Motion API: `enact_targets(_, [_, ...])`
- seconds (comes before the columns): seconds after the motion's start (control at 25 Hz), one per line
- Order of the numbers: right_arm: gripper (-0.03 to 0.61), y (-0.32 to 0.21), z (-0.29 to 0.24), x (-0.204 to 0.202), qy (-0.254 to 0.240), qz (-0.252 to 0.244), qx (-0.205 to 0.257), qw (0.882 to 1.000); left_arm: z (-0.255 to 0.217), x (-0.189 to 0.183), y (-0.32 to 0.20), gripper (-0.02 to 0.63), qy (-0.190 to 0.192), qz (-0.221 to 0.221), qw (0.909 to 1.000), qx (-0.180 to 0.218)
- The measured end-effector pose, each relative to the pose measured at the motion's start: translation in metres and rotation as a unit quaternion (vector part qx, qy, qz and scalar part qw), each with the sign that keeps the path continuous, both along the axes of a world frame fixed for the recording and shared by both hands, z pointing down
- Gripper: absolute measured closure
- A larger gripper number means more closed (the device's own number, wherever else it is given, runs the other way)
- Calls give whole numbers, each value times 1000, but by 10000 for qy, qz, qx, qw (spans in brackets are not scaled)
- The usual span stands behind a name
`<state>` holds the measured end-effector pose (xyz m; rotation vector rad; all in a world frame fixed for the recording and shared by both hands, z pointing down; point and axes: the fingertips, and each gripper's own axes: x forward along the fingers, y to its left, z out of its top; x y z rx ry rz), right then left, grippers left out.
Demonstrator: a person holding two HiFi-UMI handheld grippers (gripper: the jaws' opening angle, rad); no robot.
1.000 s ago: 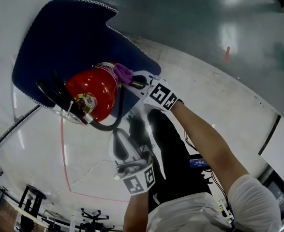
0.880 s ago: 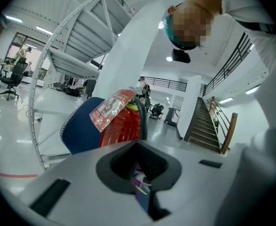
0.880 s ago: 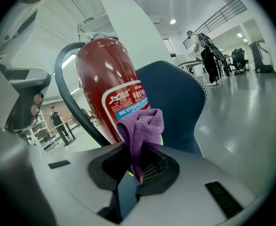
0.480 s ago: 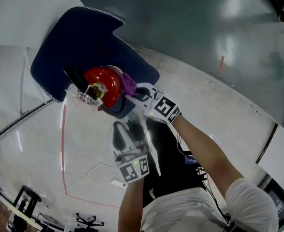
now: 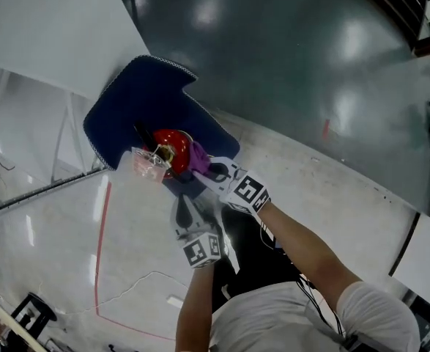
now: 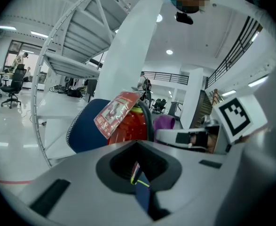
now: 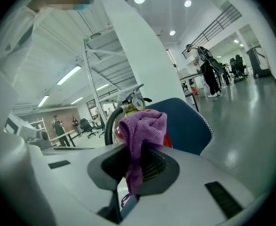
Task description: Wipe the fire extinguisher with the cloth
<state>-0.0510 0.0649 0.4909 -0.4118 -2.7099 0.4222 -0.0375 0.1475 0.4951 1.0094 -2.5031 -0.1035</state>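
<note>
The right gripper (image 5: 213, 171), clamped on the cloth (image 5: 198, 156), seems to be wiping the fire extinguisher (image 5: 173, 147). The left gripper (image 5: 185, 205) is closed and empty. Next, rub around the side.

Identify the fire extinguisher (image 5: 172, 144) by its red body, just left of frame centre in the head view. Its hose (image 6: 147, 119) is black, and its tag (image 6: 115, 112) is red with pale print. The cloth (image 5: 198, 155) beside it is purple. The mat (image 5: 138, 94), at upper left of centre, is navy blue with a white stitched border. Your left gripper (image 5: 189, 215) and right gripper (image 5: 218, 173) are pale grey, and each carries a cube patterned with black-and-white square markers. The floor (image 5: 332, 86) reads dark grey-green at upper right and glossy pale grey at lower left, where you see a thin red line (image 5: 101, 248)
</note>
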Motion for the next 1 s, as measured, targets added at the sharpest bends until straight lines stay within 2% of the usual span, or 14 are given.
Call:
enact_targets(0.2, [531, 10, -44, 1, -303, -116, -107, 9994, -19, -2, 0, 609, -23, -52, 10000, -33])
enact_targets(0.28, [531, 9, -61, 4, -435, -9, -49, 9990, -30, -1, 3, 609, -6, -65, 10000, -9])
enact_targets(0.4, [531, -8, -87, 13, -628, 539, 158, 9964, -46, -2, 6, 609, -72, 145, 9999, 41])
enact_targets(0.52, [531, -30, -109, 25, -780, 1287, 430, 9877, -52, -7, 5, 609, -182, 619, 9979, 22])
enact_targets(0.64, [531, -41, -122, 41, -831, 2026, 704, 9732, -50, -13, 3, 609, -253, 1334, 9907, 79])
enact_targets(0.8, [531, -39, -134, 65, -651, 3081, 1070, 9431, -51, -26, 3, 609, -225, 2414, 9700, 159])
enact_targets(0.92, [531, -27, -124, 88, -375, 3837, 1045, 9167, -58, -34, 11, 609, -299, 3027, 9526, 99])
enact_targets(1.0, [531, -17, -106, 102, -147, 4154, 962, 9044, -54, -36, 12, 609, -279, 3197, 9471, 65])
